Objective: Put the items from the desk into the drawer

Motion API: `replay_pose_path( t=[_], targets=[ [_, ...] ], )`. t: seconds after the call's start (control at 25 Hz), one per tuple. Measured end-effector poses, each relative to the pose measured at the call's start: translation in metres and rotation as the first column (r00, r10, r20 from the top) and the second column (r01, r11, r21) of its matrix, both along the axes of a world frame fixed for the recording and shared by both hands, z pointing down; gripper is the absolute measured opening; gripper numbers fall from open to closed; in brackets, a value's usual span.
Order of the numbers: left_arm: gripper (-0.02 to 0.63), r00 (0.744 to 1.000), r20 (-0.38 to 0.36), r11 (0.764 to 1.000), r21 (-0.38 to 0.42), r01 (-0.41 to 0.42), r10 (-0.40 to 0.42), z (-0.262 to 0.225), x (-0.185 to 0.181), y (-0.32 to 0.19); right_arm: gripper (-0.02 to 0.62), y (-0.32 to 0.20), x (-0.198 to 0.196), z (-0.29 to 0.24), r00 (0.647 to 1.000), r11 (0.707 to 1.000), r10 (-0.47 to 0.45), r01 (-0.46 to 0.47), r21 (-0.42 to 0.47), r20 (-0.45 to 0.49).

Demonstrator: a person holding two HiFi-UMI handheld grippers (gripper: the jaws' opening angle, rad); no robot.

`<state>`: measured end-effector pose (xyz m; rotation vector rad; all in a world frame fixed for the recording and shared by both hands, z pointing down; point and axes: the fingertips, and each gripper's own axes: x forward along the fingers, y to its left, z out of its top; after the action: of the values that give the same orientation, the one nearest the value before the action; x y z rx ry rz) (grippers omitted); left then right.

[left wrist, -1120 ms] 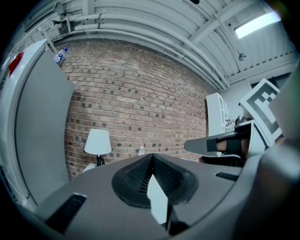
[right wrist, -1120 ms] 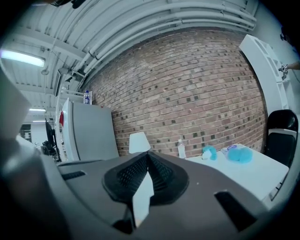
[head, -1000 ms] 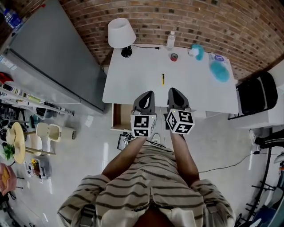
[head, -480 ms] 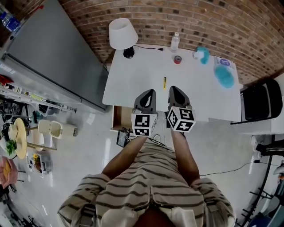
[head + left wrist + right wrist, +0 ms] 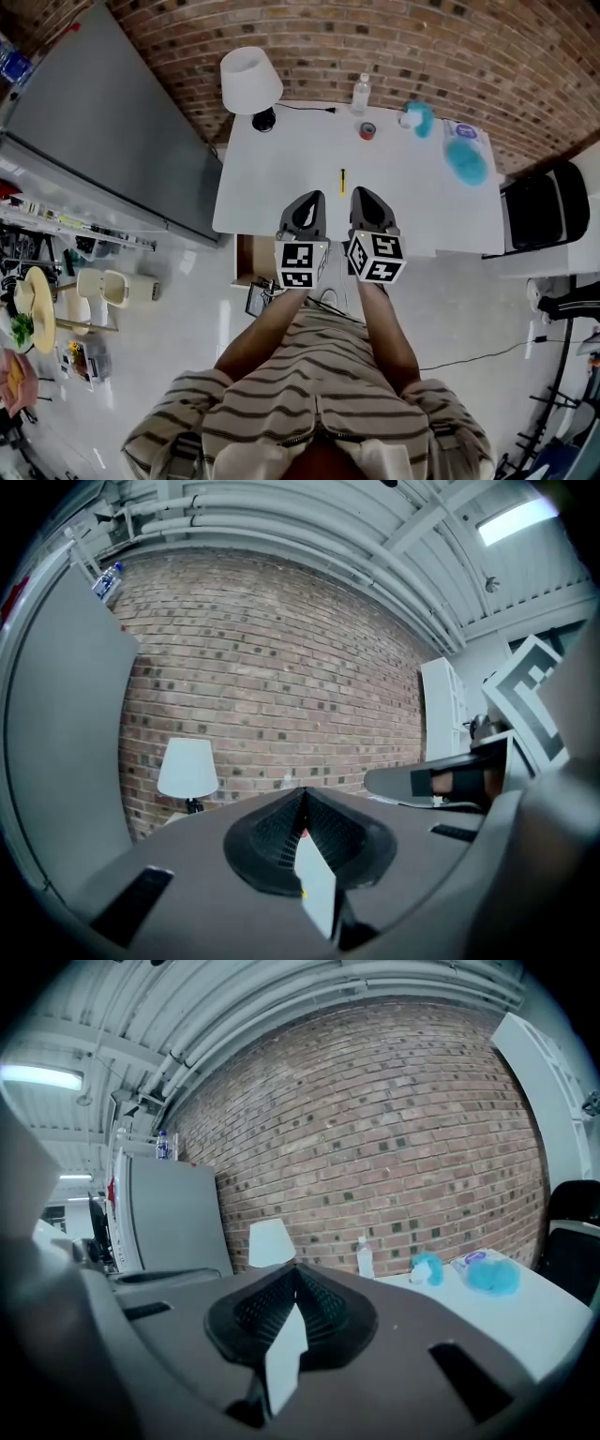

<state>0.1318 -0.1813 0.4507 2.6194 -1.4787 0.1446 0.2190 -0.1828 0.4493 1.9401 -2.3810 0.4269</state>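
1. Both grippers have slid a little way forward over the near edge of the desk (image 5: 281,169). They sit side by side, almost level.
2. The left gripper (image 5: 311,197) is clenched shut with nothing in it. The right gripper (image 5: 362,194) is clenched shut and empty too.
3. The pen (image 5: 342,180) now lies just ahead of the tips, between the two grippers. A second ago it was farther off. So I think the pen is the first thing to get.
4. All the things are still on the desk. The tape (image 5: 367,130), the bottle (image 5: 361,92), the blue toy (image 5: 418,114) and the blue puff (image 5: 464,155) are at the far side, well apart from the grippers. The lamp (image 5: 250,80) stands in the far left corner.
5. The drawer (image 5: 246,255) is pulled out under the left side of the desk. It is ready, but I cannot see inside it well.
6. The job has hardly begun. A gripper must open first before it can pinch the thin pen.
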Motion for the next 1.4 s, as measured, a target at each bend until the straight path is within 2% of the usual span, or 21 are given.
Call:
replay_pose_path(
  t=[0.64,1.08,1.4],
  targets=[
    [0.008,0.998,0.03,0.997,-0.038,-0.061,0.062,0.018,0.008,-0.023,0.012,-0.04,0.001,0.033,1.0,0.997,0.018,-0.018,-0.069,0.003],
    [0.008,0.994,0.058,0.993,-0.086,-0.084,0.089,0.037,0.009,-0.043,0.012,-0.077,0.002,0.075,1.0,0.981,0.008,-0.004,-0.194,0.016],
    [0.008,0.995,0.054,0.991,-0.113,-0.077,0.084,0.049,0.005,-0.054,0.012,-0.101,0.002,0.119,1.0,0.954,-0.005,0.003,-0.298,-0.006]
  ],
)
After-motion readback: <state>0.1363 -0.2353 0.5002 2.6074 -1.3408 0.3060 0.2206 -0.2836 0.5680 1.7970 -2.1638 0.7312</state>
